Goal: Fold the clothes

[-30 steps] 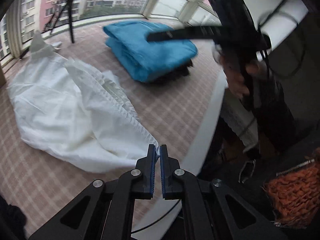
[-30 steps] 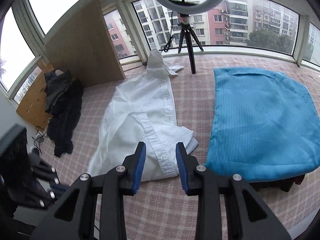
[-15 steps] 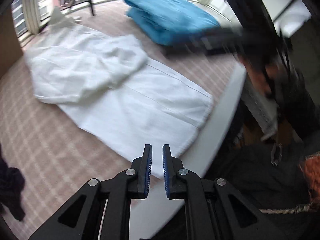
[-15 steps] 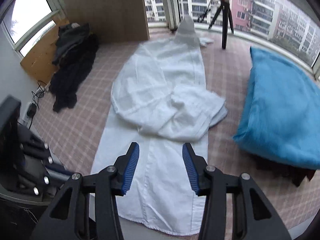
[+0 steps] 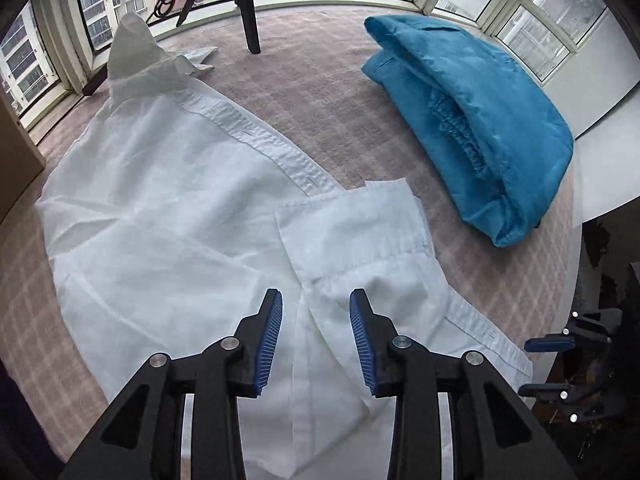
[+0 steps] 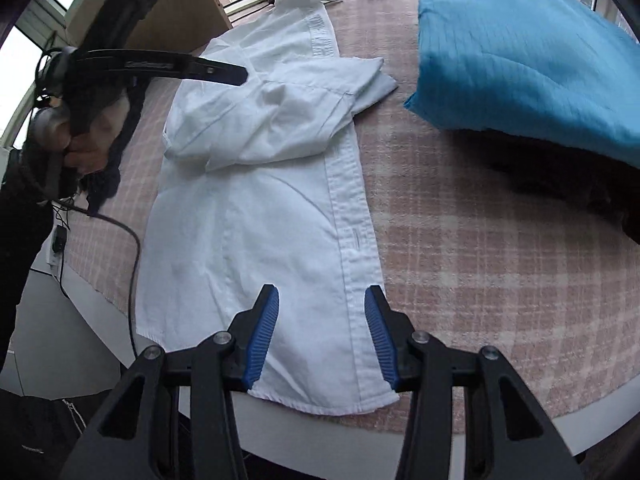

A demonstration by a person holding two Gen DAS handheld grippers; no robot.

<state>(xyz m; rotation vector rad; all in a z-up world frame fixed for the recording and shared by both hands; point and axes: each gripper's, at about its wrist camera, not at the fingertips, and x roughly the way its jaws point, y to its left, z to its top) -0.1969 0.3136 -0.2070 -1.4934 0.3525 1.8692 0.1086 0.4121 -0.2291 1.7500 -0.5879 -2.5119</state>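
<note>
A pink plaid cloth-covered tabletop (image 6: 460, 216) carried a white cotton button-up shirt (image 6: 256, 216) lying lengthwise, its hem at the near edge and one sleeve folded across its chest. A folded blue fabric bundle (image 5: 480, 128) lay beside it. The left gripper (image 5: 316, 340) and right gripper (image 6: 320, 334) hovered over the shirt, fingers apart and empty.

Your right gripper (image 6: 318, 334) hangs with jaws spread over the hem of the long white cotton shirt (image 6: 260, 216), its sleeve folded across the chest. Your left gripper (image 6: 224, 74) reaches over that sleeve (grip unclear). A folded blue quilted cloth (image 6: 520, 48) lies alongside.
</note>
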